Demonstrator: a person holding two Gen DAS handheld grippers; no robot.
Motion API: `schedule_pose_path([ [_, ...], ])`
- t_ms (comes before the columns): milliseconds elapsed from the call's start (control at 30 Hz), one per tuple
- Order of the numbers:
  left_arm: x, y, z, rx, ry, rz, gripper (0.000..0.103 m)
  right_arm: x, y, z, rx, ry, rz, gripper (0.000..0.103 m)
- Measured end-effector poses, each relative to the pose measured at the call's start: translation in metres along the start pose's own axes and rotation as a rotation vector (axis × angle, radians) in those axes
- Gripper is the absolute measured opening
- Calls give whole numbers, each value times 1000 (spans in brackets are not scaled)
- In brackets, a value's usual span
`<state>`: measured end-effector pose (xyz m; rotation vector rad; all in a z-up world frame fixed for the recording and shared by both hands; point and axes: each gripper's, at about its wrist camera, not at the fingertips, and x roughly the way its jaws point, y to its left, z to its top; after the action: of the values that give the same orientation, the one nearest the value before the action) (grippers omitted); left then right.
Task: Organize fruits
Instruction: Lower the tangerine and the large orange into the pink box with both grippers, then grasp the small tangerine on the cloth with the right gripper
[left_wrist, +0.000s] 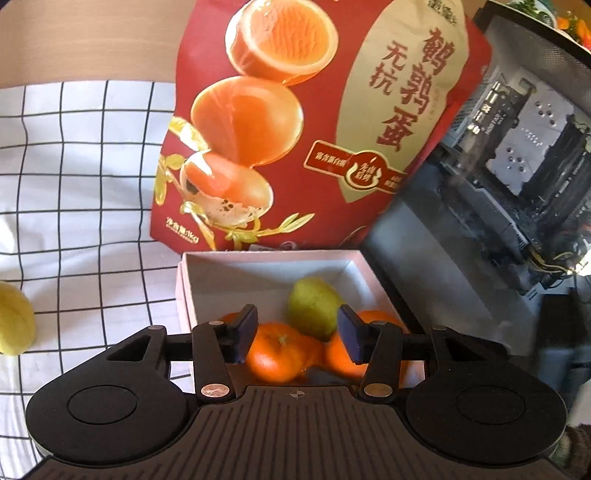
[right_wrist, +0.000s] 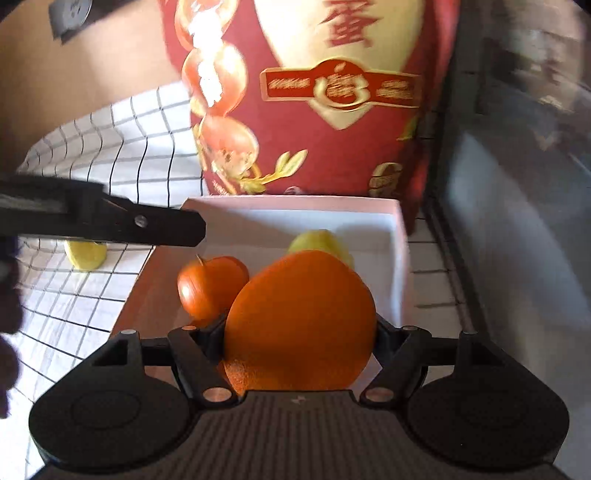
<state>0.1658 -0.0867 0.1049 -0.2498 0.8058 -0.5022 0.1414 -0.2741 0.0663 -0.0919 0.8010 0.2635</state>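
Note:
A white box (left_wrist: 207, 273) holds tangerines (left_wrist: 275, 350) and a green pear-like fruit (left_wrist: 314, 306). My left gripper (left_wrist: 299, 330) hovers over the box's near side, open, with nothing between its pads. In the right wrist view my right gripper (right_wrist: 301, 332) is shut on a large orange (right_wrist: 299, 321), held over the near part of the same box (right_wrist: 400, 236). Below it lie a tangerine (right_wrist: 210, 284) and the green fruit (right_wrist: 321, 242). The left gripper's finger (right_wrist: 110, 218) reaches in from the left edge of that view.
A tall red snack bag (left_wrist: 295, 110) stands right behind the box. A glass-sided computer case (left_wrist: 509, 177) rises on the right. A yellow fruit (left_wrist: 13, 317) lies on the checked cloth (left_wrist: 74, 184) to the left, also seen as the yellow fruit (right_wrist: 86, 254).

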Motion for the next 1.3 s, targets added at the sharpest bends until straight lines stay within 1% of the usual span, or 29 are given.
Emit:
schedule_pose_path([
  [67,-3,-2,2,-6,-17,4,53,11,7,2,-35,15,-13,75],
  [167,-10,-1,4,-23,-44,7,53,16,16,6,-85,-1,-21,75],
  [233,-15,0,2,-15,-64,31,53,17,18,6,-91,6,-12,75],
  [300,-21,4,-2,-32,-94,66,53,14,17,5,-78,9,-10,75],
  [400,-37,16,-13,-95,-137,102,53,1,16,6,-51,-41,13,78],
  [467,-48,28,-23,-132,-153,117,53,-12,18,5,-46,-85,11,81],
  [567,-64,47,-40,-173,-153,149,53,-25,24,8,-41,-130,-7,82],
  [667,-84,73,-59,-241,-129,196,53,-36,38,5,-51,-162,-2,82],
  [800,-114,113,-82,-329,-131,301,52,-46,73,0,-132,-182,10,83],
  [933,-149,142,-101,-332,-159,418,52,-42,121,3,-242,-181,36,84],
  [1000,-164,155,-109,-330,-161,452,52,-35,143,8,-279,-170,57,84],
  [1067,-178,167,-117,-341,-154,460,52,-26,169,13,-305,-156,89,84],
  [1167,-197,185,-129,-378,-162,448,52,-7,209,23,-318,-132,143,84],
  [1233,-207,194,-136,-392,-167,443,52,7,235,32,-326,-115,176,82],
  [1300,-217,203,-142,-392,-169,435,52,22,260,41,-338,-93,184,78],
])
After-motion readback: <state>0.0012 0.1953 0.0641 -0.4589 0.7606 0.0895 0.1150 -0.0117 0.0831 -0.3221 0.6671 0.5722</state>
